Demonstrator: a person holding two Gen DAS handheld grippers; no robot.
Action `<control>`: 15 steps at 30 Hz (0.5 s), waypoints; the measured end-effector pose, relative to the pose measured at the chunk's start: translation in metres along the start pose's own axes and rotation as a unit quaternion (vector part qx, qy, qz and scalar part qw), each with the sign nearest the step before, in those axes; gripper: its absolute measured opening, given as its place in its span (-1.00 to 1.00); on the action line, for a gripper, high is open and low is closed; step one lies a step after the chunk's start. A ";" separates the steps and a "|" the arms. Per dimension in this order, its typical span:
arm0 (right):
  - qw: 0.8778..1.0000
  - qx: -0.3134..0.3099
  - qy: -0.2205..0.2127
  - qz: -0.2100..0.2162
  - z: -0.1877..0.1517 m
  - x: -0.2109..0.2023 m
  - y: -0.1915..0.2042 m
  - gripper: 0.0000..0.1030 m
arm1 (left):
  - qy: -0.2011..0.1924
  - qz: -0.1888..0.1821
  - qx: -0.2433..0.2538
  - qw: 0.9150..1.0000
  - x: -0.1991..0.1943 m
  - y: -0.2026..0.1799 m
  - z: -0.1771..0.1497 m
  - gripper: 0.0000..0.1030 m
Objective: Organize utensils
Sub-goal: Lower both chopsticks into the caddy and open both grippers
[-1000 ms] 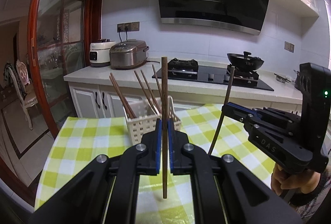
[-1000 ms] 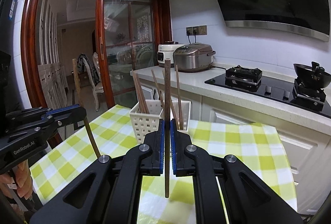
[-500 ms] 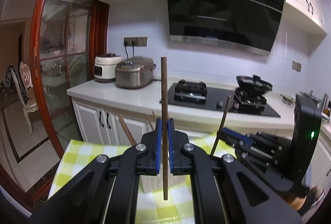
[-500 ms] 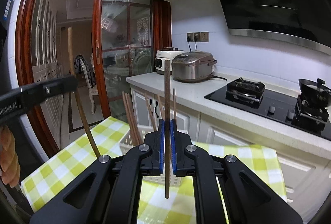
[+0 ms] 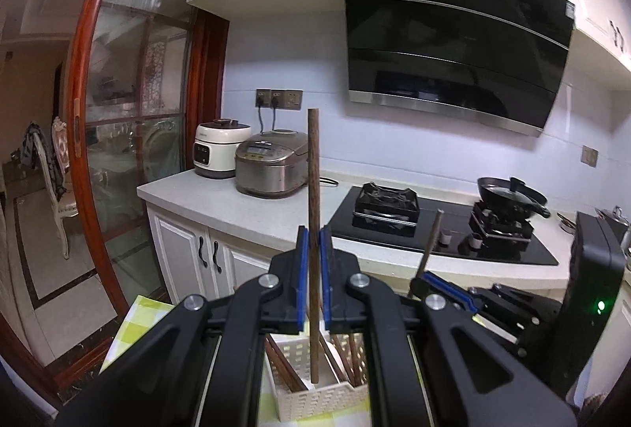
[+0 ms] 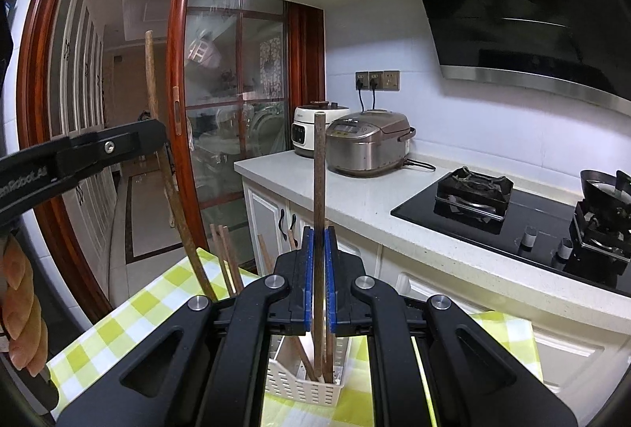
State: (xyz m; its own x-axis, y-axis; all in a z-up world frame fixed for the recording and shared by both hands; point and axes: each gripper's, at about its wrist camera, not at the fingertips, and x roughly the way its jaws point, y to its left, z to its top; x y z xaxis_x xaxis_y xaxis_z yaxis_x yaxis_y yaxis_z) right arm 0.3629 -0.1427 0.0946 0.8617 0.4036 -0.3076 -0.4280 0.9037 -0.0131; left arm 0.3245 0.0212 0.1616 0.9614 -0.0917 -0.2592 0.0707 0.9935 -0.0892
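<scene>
Kitchen backdrop: white stone counter (image 5: pixel 252 206) with a black glass hob (image 5: pixel 441 234), a black range hood (image 5: pixel 453 32) above, a red-framed glass sliding door (image 6: pixel 232 119) at the side. In front of the counter sat the table under a yellow-green checked cloth (image 6: pixel 130 312).

On the cloth stood the white perforated plastic basket (image 5: pixel 315 397), directly below both tools. It already held several brown wooden chopsticks (image 6: pixel 226 261), standing upright and leaning against its walls. I couldn't tell from either view whether the basket had separate compartments.

My left gripper (image 5: pixel 311 277) was clamped together on one dark brown wooden chopstick (image 5: pixel 313 190), held upright, lower tip hanging just above or just inside the basket rim. My right gripper (image 6: pixel 319 277) was likewise pinched shut on a second dark wooden chopstick (image 6: pixel 320 170), also upright, its lower end down among the sticks in the basket. The two tools sat near each other, side by side.

Step in hand, my read: dropping both sticks into the basket. To do it well I'd keep each stick vertical, centre its tip over an open gap, lower until the tip is well inside the wall, then part the pads. Risk: a tip catching the rim or knocking the leaning sticks, tipping the light basket.
</scene>
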 end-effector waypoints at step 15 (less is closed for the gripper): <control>0.996 -0.019 0.090 0.013 -0.025 0.050 0.007 -0.87 | 0.071 -0.010 -0.043 0.996 0.058 0.022 -0.040 -0.89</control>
State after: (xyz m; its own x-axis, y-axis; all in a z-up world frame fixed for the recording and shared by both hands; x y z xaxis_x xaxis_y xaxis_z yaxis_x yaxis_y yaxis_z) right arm 0.3963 -0.1201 0.0549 0.7888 0.3913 -0.4740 -0.4623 0.8859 -0.0382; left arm 0.3711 0.0348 0.1064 0.9123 -0.1257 -0.3897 0.0603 0.9826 -0.1759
